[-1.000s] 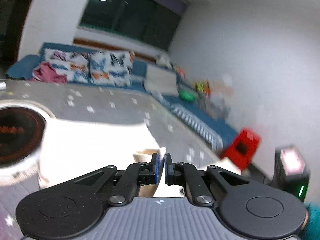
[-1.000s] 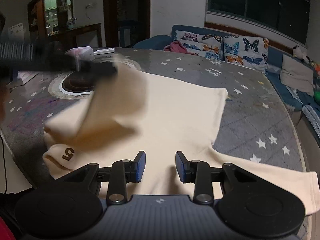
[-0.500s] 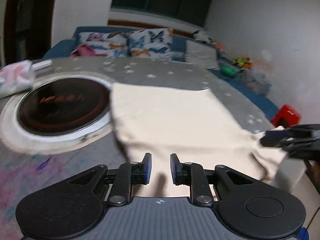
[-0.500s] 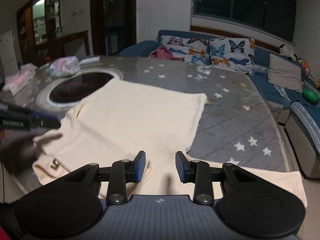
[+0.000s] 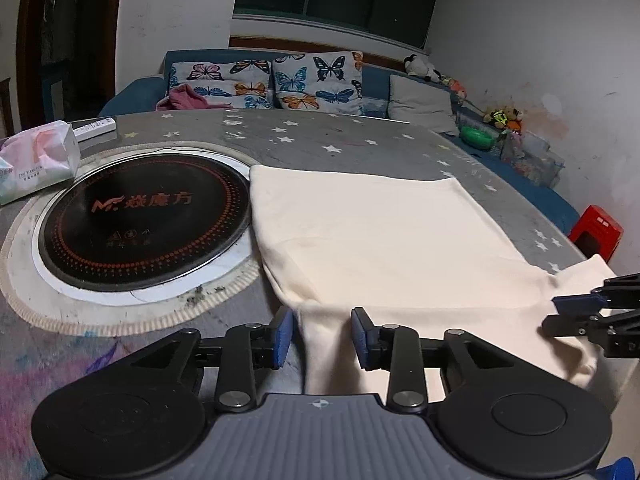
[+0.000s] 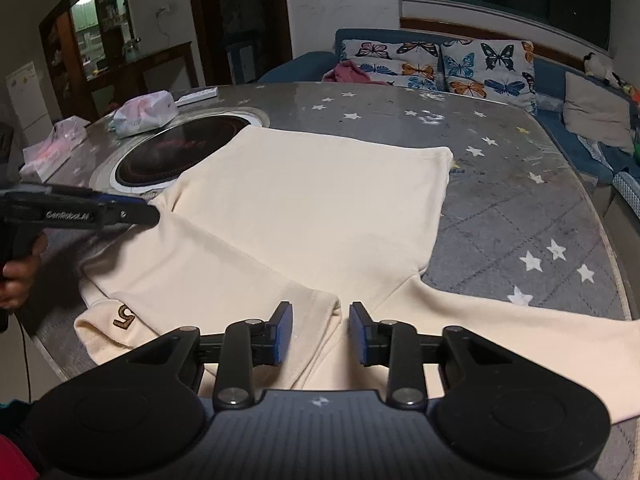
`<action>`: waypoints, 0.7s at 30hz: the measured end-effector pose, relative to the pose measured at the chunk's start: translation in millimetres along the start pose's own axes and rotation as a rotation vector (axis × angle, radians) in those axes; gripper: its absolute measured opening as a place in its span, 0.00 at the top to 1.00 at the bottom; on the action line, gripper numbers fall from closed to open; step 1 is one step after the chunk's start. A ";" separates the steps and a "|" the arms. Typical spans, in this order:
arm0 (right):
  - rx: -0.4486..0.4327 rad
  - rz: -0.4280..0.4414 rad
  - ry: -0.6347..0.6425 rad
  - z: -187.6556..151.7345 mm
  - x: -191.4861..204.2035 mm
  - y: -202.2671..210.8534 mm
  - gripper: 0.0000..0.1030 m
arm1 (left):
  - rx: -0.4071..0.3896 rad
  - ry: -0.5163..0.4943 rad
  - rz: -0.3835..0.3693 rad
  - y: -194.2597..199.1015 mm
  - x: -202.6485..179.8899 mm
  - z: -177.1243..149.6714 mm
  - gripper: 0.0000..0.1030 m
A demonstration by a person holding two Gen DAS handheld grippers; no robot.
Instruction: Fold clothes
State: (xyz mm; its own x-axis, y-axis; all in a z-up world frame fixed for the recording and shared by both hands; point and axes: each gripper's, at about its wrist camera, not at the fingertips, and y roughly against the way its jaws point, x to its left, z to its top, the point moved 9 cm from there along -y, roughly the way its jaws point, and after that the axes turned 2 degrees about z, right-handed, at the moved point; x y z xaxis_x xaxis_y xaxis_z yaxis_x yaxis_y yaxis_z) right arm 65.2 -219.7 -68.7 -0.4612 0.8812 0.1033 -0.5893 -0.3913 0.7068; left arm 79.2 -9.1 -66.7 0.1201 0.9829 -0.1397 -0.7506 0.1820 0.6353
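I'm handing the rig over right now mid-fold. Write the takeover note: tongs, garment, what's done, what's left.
Left tongs: open, jaws have just been opening; cream garment lies between the pads, not pinched.
Right tongs: open, jaws have just been closing, over the end of the folded-in sleeve, not gripping.
Garment: spread flat on the star-patterned table, one corner beside the round cooktop. The other sleeve lies stretched out over the table edge.
Done: one sleeve laid across the body.
Left: fold the outstretched sleeve in, then fold the body.
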 end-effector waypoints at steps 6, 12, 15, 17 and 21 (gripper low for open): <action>-0.008 -0.017 0.023 4.5 3.0 -1.1 0.93 | -0.016 -0.024 -0.008 -3.3 -1.9 0.1 0.88; -0.103 -0.038 0.048 22.0 8.5 8.5 0.96 | -0.092 0.063 -0.018 15.9 12.2 6.8 0.89; -0.115 -0.048 0.038 23.8 7.2 4.7 0.91 | -0.082 0.100 0.027 14.2 25.9 4.0 0.90; -0.104 -0.038 0.033 21.0 8.7 1.5 0.91 | -0.073 0.111 0.047 13.6 32.0 2.1 0.90; -0.088 -0.007 0.085 14.2 22.5 -0.8 0.91 | -0.074 0.113 0.060 15.9 38.1 1.9 0.90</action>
State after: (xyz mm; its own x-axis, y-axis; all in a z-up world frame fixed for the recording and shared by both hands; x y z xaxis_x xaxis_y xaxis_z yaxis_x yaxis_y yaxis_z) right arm 64.7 -195.8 -57.0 -0.5091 0.8599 0.0364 -0.6470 -0.4103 0.6427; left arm 73.1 31.3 -60.5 0.0027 0.9817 -0.1903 -0.8004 0.1162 0.5882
